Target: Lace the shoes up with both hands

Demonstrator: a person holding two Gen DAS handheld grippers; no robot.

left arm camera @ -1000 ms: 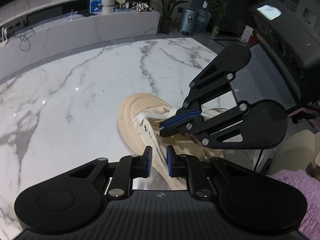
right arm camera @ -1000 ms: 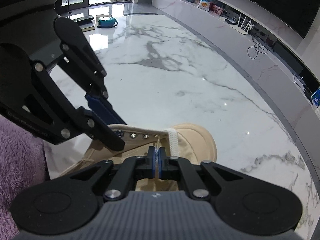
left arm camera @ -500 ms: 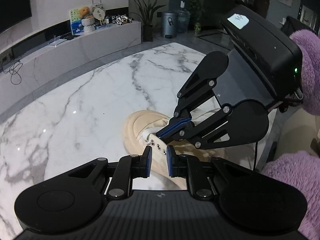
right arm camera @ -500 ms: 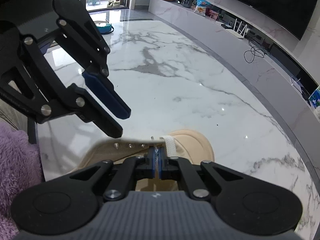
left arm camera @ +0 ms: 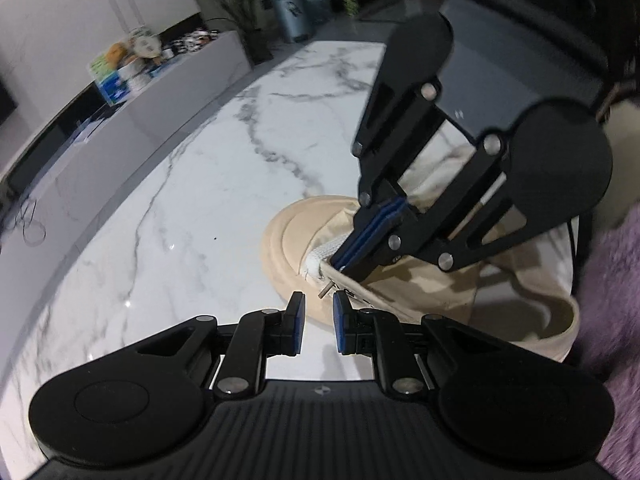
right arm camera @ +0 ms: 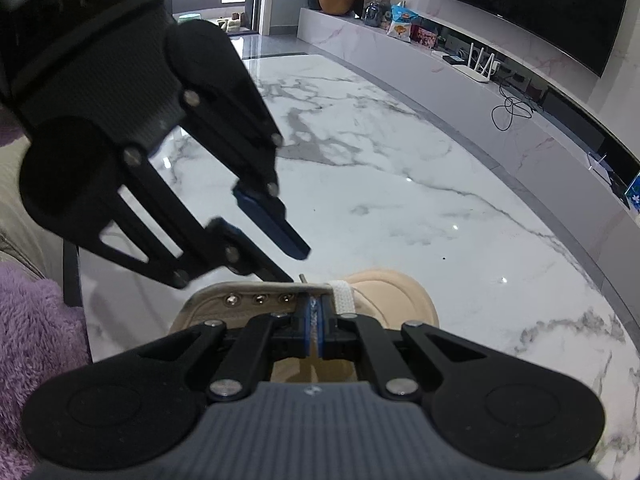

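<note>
White marble tabletop with grey veins (left arm camera: 192, 208) fills most of both views. On it, near its edge on my side, sits the beige canvas shoe with a rubber toe cap (left arm camera: 288, 240), toe pointing away from me; a row of metal eyelets runs along its flap in the right wrist view. Purple fleece sleeve (right arm camera: 36, 320) shows at the lower left of that view.

My right gripper (right arm camera: 314, 334) is down over the shoe's throat, jaws closed together, pinching a thin pale strand that I take to be the lace; the view between the pads is cramped, so I would not swear to it. Seen from the left wrist, its blue pads meet just behind the white flat woven shoelace (left arm camera: 320, 258) where that crosses the front of the flap.

My left gripper (left arm camera: 319, 322) hovers just beside the shoe's near flank, jaws parted by a narrow gap, nothing between the pads. A small metal lace tip (left arm camera: 325, 290) pokes out of the flap edge directly ahead of that gap, not touching either pad.
</note>
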